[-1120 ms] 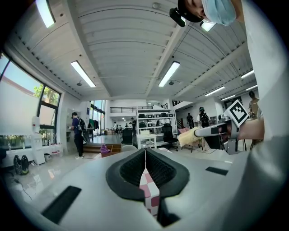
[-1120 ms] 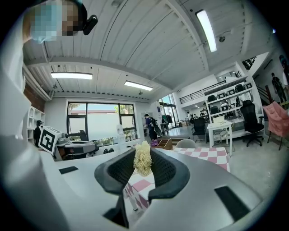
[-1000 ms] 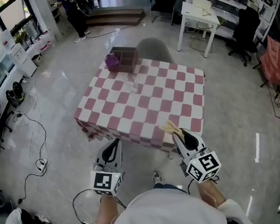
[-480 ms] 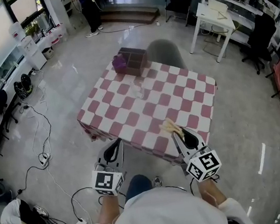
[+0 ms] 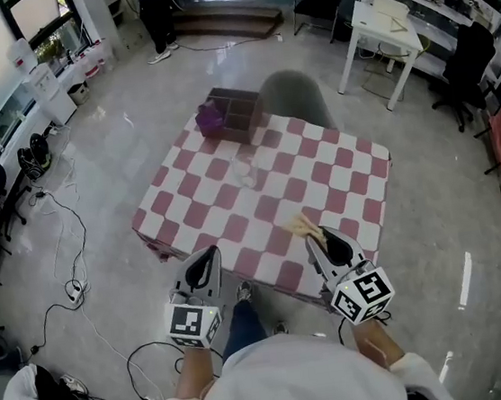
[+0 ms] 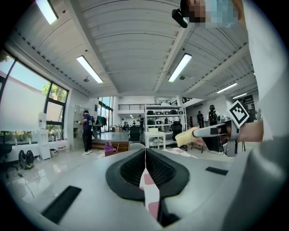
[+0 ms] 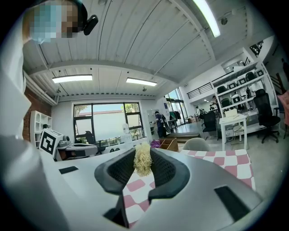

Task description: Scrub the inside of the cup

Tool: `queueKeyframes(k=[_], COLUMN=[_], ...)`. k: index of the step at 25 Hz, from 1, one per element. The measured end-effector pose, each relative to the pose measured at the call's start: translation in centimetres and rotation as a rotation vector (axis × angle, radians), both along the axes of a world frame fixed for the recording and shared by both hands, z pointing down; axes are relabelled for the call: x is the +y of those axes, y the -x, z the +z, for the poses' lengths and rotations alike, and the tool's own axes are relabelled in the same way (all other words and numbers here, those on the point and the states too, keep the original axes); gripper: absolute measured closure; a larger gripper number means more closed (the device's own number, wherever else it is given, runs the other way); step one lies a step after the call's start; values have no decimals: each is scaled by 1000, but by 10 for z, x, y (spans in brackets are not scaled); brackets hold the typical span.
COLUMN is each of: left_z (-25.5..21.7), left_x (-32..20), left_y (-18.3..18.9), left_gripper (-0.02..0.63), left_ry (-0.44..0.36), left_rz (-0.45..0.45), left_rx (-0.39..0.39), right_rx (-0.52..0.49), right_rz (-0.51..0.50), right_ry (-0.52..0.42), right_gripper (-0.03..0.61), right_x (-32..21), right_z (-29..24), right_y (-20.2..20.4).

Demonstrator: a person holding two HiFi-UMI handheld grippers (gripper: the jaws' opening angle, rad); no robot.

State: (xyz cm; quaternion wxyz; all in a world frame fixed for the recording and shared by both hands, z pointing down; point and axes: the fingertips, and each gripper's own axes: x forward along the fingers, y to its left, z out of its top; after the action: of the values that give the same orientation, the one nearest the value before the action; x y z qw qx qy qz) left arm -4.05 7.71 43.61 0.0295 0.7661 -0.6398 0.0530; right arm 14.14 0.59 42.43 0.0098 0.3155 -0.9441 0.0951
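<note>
A clear cup [image 5: 246, 177] stands near the middle of the pink-and-white checked table [image 5: 338, 175], faint in the head view. My right gripper [image 5: 320, 236] reaches over the table's near edge, shut on a pale yellow fibrous scrubber [image 5: 305, 227]. In the right gripper view the scrubber [image 7: 143, 161] is pinched between the dark pads of that right gripper [image 7: 143, 155]. My left gripper [image 5: 206, 262] hangs at the near edge too. In its own view the left gripper [image 6: 145, 158] has its pads pressed together with nothing between them. Both are well short of the cup.
A brown compartment box [image 5: 238, 113] with a purple item [image 5: 209, 118] beside it sits at the table's far edge. Behind it stands a grey chair [image 5: 292, 94]. A white desk [image 5: 384, 29] is at the far right, cables [image 5: 71, 289] trail over the floor at the left, and a person [image 5: 151, 16] stands far back.
Both grippers have come forward from the floor in front of the table to its near edge. The table looms closer, and a leg now shows below between the grippers.
</note>
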Motion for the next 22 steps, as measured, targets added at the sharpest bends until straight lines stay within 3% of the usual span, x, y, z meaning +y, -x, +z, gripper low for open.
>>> queueKeyframes(k=[11, 22], left_z=[-11, -8], left_x=[-93, -154], left_y=[25, 44], left_gripper=[581, 581], left_ry=[-25, -19], left_rz=[131, 224], left_rx=[-11, -19], right_rx=[-9, -3], right_rz=[98, 162], right_ry=[-14, -5], right_gripper=[471, 471], right_x=[-67, -112], right_z=[-9, -5], right_y=[28, 52])
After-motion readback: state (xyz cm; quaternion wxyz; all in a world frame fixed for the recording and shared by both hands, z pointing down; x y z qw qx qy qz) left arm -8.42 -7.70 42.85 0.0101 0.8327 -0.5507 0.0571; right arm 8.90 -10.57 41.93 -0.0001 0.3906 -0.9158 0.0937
